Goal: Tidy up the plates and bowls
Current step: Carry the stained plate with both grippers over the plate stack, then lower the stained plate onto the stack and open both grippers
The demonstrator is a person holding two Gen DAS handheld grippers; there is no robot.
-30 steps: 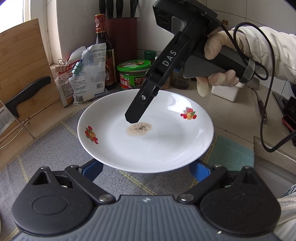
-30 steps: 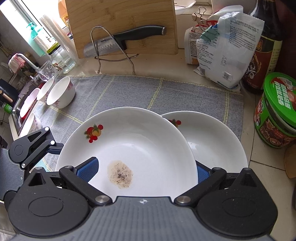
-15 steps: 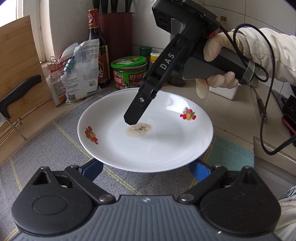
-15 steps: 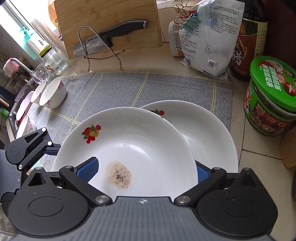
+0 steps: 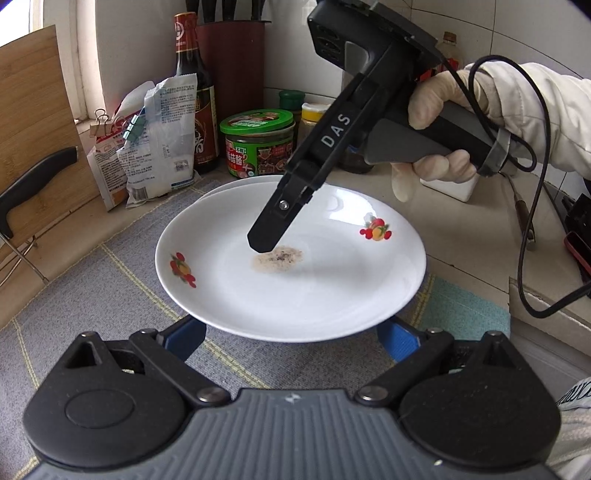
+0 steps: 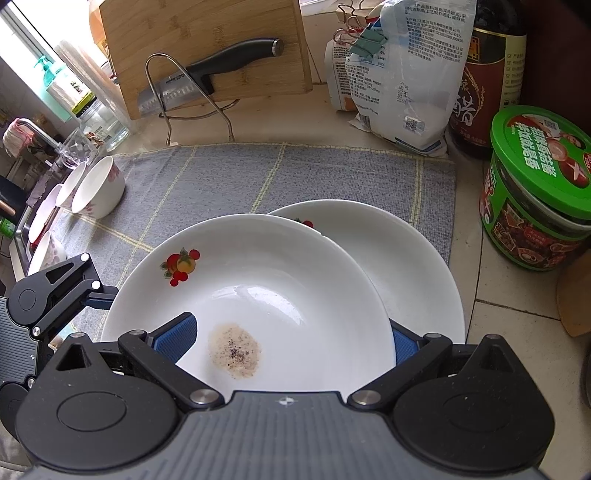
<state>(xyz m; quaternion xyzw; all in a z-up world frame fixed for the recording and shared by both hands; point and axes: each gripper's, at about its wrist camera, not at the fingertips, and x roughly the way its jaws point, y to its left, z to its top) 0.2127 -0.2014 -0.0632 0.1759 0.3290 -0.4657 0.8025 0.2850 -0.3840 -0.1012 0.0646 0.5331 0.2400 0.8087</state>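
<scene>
The left gripper [image 5: 290,334] has its two blue-padded fingers wide apart. Both fingers sit under the near edge of a big round white plate with little fruit pictures [image 5: 295,288]. The right gripper [image 6: 288,339] is black and is held by a hand in a pale glove [image 5: 439,110]. Its fingers are apart too. One finger lies on top of the plate and the other is under the rim. I cannot tell if it is squeezing the plate.

A wide grey cloth mat with thin yellow lines [image 6: 221,177] covers the counter. The plate is above this mat. It partly covers a second white plate of the same kind [image 6: 406,266], which lies on the mat near the right edge.

A tall wooden cutting board [image 6: 207,29] stands at the back, with a black-handled knife [image 6: 229,59] on a wire rack in front of it. To the right are a white clipped food bag [image 6: 410,81], a dark brown sauce bottle [image 6: 487,74] and a round jar with a green lid [image 6: 535,192].

A small white bowl with pink flowers [image 6: 98,188] lies tipped on its side at the left of the mat.

A small brown speckled stain [image 6: 234,350] is in the held plate, just beside the right gripper's top finger.
</scene>
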